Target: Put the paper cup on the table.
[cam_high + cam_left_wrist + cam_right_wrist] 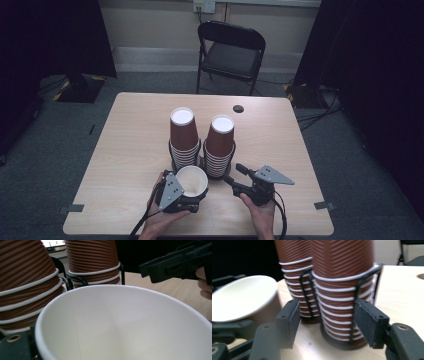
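Two upside-down stacks of brown ribbed paper cups, the left stack (183, 137) and the right stack (220, 145), stand in a black wire holder (202, 161) at mid-table. My left gripper (190, 199) is shut on a single paper cup (192, 181), tilted, its white inside (120, 322) facing up; one finger (13, 345) shows beside its rim. My right gripper (234, 175) is open just right of that cup, close to the right stack's base. In the right gripper view the gripper (327, 310) has its jaws apart with nothing between them, the right stack (342, 290) just ahead and the held cup (242, 297) at the left.
The wooden table (140, 130) has a round cable hole (238, 108) near its far edge. A black folding chair (231, 50) stands behind the table. Dark curtains hang at both sides. The person's hands come in at the table's near edge.
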`<state>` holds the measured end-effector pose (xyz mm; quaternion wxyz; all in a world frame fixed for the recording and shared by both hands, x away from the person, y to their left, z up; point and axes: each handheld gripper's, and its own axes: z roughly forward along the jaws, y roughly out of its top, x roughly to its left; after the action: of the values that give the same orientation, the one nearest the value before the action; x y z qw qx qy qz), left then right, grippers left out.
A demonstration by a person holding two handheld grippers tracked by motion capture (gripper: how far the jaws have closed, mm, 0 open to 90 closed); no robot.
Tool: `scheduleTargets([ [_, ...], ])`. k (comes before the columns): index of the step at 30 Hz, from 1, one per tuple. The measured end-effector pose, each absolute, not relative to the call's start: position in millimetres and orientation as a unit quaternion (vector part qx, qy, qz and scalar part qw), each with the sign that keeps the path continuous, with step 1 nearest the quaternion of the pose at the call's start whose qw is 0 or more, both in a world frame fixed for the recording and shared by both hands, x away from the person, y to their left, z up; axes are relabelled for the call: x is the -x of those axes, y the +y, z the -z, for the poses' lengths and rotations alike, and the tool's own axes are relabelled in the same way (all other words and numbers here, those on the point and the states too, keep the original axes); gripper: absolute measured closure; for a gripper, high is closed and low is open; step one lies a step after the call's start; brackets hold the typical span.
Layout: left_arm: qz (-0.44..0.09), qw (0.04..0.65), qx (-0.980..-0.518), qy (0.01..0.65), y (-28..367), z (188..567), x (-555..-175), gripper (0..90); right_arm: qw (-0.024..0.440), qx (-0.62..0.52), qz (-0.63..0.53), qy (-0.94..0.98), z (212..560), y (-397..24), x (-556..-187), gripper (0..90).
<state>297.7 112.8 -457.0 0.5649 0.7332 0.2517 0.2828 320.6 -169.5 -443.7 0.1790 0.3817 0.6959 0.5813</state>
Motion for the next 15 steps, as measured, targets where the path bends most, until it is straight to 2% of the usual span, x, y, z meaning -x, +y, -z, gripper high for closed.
scheduleTargets([
  [2,-0.281,0.568,-0.729,0.258,117.4,456.1,-297.4,8.9,0.193,-0.385,-0.578,0.693,445.1,-172.1,-318.9,35.9],
  [5,-0.289,0.573,-0.719,0.268,128.0,452.9,-298.6,8.9,0.241,-0.39,-0.562,0.688,449.5,-176.8,-315.4,35.1],
  [11,-0.297,0.577,-0.707,0.282,142.7,449.0,-302.2,8.9,0.258,-0.389,-0.572,0.674,456.0,-187.0,-311.1,34.9],
  [15,-0.301,0.578,-0.701,0.29,151.2,446.6,-303.9,8.9,0.265,-0.398,-0.576,0.663,460.7,-191.3,-308.5,28.1],
])
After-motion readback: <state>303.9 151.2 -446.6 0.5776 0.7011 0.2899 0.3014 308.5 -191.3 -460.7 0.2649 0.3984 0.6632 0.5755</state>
